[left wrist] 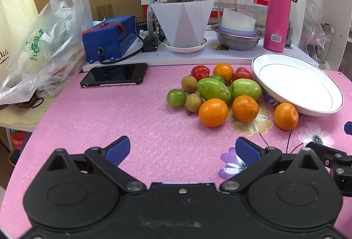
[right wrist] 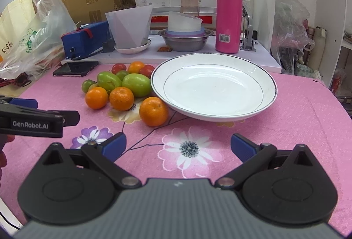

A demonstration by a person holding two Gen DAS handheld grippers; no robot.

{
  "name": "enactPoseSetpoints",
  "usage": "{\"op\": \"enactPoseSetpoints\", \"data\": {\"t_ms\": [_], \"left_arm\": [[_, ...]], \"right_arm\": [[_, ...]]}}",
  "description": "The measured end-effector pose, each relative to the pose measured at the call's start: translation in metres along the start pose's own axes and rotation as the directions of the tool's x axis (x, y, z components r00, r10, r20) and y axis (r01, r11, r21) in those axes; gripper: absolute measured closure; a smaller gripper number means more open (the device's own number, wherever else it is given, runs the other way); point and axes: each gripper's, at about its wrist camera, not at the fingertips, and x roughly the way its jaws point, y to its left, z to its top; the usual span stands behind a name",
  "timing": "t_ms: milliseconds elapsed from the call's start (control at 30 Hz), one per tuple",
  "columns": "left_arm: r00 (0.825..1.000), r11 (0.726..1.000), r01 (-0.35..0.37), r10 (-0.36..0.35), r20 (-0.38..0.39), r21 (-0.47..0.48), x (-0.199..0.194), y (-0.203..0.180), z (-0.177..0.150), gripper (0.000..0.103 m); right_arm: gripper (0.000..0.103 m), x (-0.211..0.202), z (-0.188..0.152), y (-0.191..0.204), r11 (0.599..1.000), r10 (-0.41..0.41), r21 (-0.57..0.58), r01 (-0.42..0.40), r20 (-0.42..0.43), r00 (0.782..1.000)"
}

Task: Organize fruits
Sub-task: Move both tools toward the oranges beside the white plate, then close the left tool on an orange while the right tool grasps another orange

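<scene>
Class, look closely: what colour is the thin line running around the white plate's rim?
Dark blue-black, on the plate rim; the right wrist view shows it best.

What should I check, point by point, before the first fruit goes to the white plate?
1. Right tool open and holding nothing: ok.
2. Left tool open and holding nothing: ok.
3. White plate holds no fruit yet and has room: ok.
4. Nearest orange lies apart from the other fruits, beside the plate rim, free to grasp: ok.
5. Path from the right tool to that orange has nothing in the way on the pink floral cloth: ok.
6. Whether the fruit pile will roll when one fruit is taken: cannot tell.
</scene>
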Motion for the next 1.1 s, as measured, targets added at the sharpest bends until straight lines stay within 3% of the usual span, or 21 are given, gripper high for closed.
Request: {"op": "enactPoseSetpoints", "data": {"t_ms": [233,367,533,600,667,700,767,833,933,1033,1100], "left_arm": [[1.000,0.999,0.029,-0.029,0.012,0.019,0.007,0.002,0.003,0.000],[0.995,0.995,0.093,-0.094,0.041,0.021,0.010,0.006,0.010,0.000],[0.988,0.988,0.151,-0.151,0.019,0.024,0.021,0.010,0.018,0.000],[0.985,0.985,0.172,-0.173,0.022,0.030,0.024,0.010,0.018,0.000],[0.981,0.981,0.192,-0.192,0.022,0.030,0.027,0.012,0.019,0.000],[0.979,0.979,0.203,-0.204,0.018,0.030,0.029,0.012,0.020,0.001],[0.978,0.977,0.211,-0.211,0.000,0.029,0.034,0.013,0.022,0.008],[0.975,0.974,0.223,-0.223,-0.016,0.026,0.038,0.015,0.024,0.023],[0.971,0.971,0.238,-0.237,-0.027,0.024,0.043,0.016,0.026,0.036],[0.968,0.967,0.252,-0.252,-0.026,0.022,0.045,0.015,0.029,0.045],[0.964,0.964,0.264,-0.263,-0.028,0.027,0.048,0.013,0.031,0.048]], "right_arm": [[0.000,0.005,-0.001,0.001,1.000,0.025,0.005,-0.025,0.025,0.999],[0.000,0.011,0.002,0.002,0.998,0.059,0.015,-0.060,0.022,0.998],[0.001,0.024,0.010,0.003,0.997,0.077,0.012,-0.078,0.018,0.997],[0.003,0.031,0.012,0.002,0.995,0.091,0.031,-0.091,-0.002,0.996],[0.018,0.037,0.012,0.002,0.994,0.105,0.037,-0.104,-0.016,0.994],[0.020,0.039,0.012,0.003,0.994,0.102,0.037,-0.101,-0.019,0.995],[0.023,0.043,0.013,0.003,0.993,0.112,0.049,-0.111,-0.023,0.993],[0.032,0.046,0.015,0.004,0.991,0.125,0.060,-0.124,-0.023,0.992],[0.033,0.051,0.018,0.005,0.987,0.144,0.074,-0.142,-0.021,0.989],[0.052,0.054,0.020,0.009,0.987,0.147,0.074,-0.146,-0.017,0.989],[0.053,0.055,0.022,0.010,0.986,0.148,0.078,-0.147,-0.012,0.989]]}}
